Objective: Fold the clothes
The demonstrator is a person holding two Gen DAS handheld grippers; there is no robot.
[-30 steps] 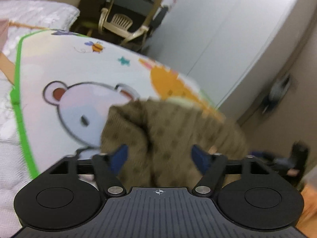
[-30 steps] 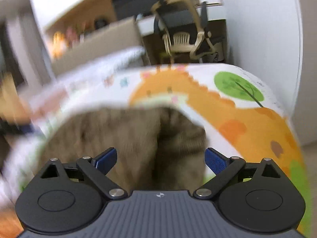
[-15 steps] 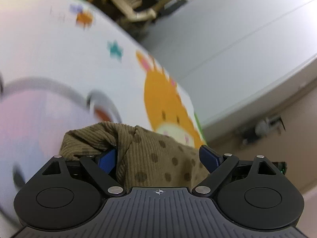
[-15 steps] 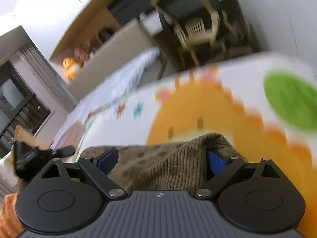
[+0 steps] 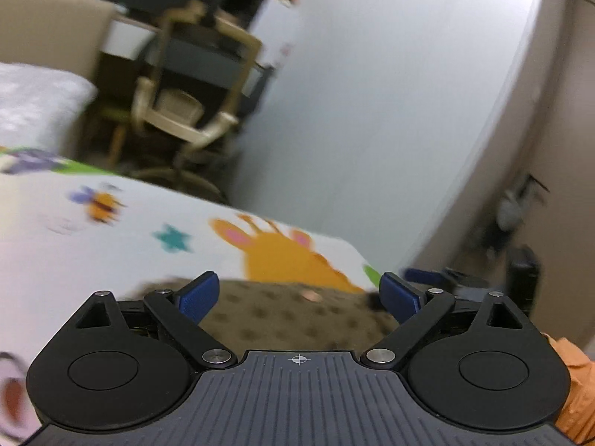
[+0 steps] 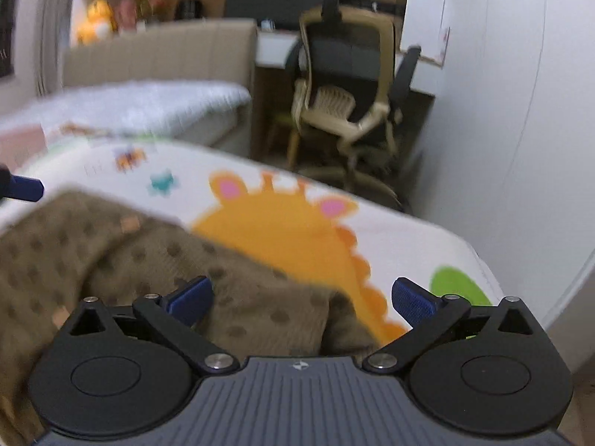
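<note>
Both claws stand with their blue pads spread wide, gripping nothing: the left claw (image 5: 299, 295) hovers over the near edge of the olive-brown, dark-dotted corduroy garment (image 6: 122, 256), the right claw (image 6: 301, 297) above a raised ridge of it. That garment lies bunched on the white cartoon-printed play mat (image 6: 297, 230) (giraffe, bee, star), a flat surface suited to folding. Whether it sits partly folded or merely rumpled, blur hides.

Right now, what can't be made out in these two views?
- Garment: type and fold state; gripper bodies cover its near part in both views, motion blur elsewhere.
- Left gripper, seen from right wrist: only a blue tip at the frame's left edge.
- Shelf toys: small, blurred.
</note>
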